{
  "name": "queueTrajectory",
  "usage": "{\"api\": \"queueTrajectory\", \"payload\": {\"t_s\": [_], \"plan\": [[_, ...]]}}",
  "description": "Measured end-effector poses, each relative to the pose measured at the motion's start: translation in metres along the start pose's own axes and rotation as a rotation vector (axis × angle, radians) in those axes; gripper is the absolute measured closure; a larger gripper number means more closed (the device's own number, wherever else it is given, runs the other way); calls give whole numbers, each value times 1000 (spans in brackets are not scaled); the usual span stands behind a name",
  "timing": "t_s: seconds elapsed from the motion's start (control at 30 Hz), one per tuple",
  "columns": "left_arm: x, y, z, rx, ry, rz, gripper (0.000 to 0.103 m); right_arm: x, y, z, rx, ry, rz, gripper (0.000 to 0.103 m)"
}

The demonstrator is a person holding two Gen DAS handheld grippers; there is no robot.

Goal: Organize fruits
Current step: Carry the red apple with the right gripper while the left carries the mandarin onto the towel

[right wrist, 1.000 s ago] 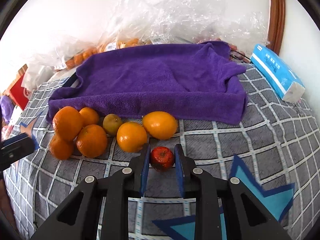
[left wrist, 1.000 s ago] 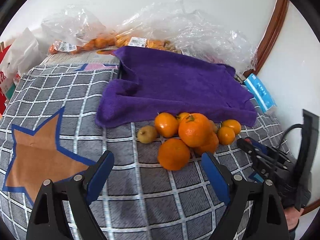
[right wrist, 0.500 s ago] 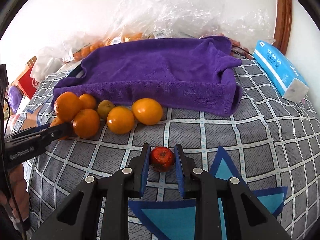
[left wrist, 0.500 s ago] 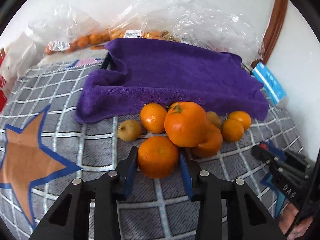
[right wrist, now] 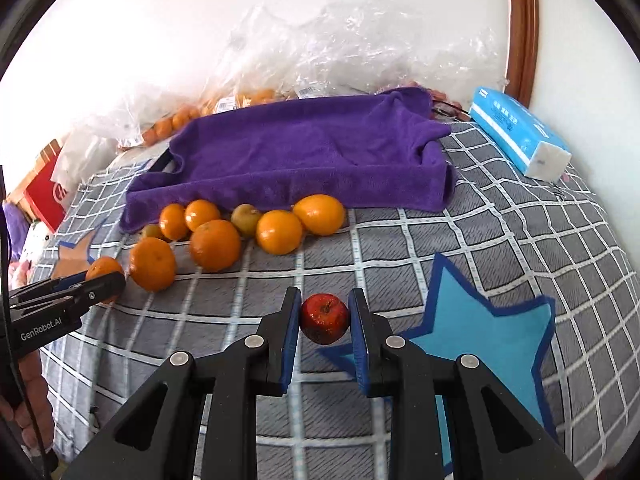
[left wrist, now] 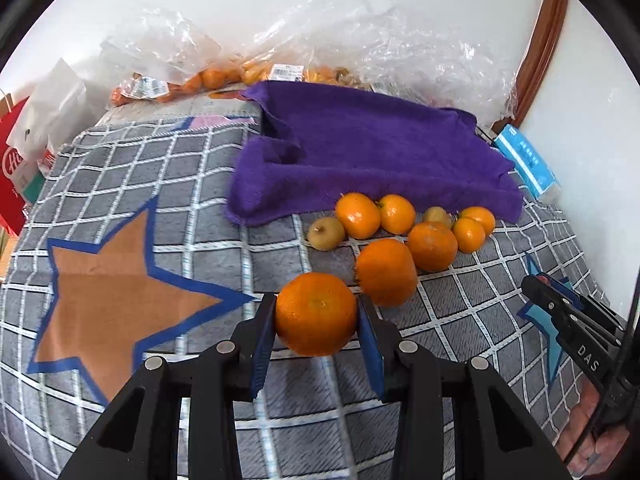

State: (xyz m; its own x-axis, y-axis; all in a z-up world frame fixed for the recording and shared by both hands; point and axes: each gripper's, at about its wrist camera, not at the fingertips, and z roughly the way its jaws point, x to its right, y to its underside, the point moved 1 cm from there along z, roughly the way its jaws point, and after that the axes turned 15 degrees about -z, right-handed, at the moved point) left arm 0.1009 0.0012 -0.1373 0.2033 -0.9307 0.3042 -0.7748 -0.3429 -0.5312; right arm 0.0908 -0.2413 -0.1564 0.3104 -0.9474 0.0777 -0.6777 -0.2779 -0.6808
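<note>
Left gripper (left wrist: 316, 320) clamped on a large round orange (left wrist: 316, 314), just clear of the loose orange pile (left wrist: 404, 236) beside the purple terry towel (left wrist: 372, 156). Right gripper (right wrist: 323, 320) clamped on a small red apple (right wrist: 324, 318) above the grey checked cloth (right wrist: 500, 240).

We see a grey checked blanket (right wrist: 500, 240) with white grid lines covering the surface. An orange-brown star (left wrist: 108, 280) and a light blue star (right wrist: 480, 328), both edged in dark blue, are printed on it. A purple towel (right wrist: 304, 160) lies spread across the far part. Along its near edge sits a cluster of oranges (left wrist: 432, 246) with two small greenish-brown fruits (left wrist: 326, 233) among them. A blue tissue pack (right wrist: 516, 136) lies at the far right. Clear plastic bags (right wrist: 340, 52) of fruit are piled against the wall.
</note>
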Motion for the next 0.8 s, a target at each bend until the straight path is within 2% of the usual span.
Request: {"api": "queueTrajectory", "payload": {"t_s": [0.37, 0.8], "plan": [[-21, -27, -24, 72, 27, -37, 66, -16, -32, -9, 49, 0, 9, 79], [-8, -55, -23, 105, 59, 8, 66, -15, -61, -8, 84, -14, 3, 79]]}}
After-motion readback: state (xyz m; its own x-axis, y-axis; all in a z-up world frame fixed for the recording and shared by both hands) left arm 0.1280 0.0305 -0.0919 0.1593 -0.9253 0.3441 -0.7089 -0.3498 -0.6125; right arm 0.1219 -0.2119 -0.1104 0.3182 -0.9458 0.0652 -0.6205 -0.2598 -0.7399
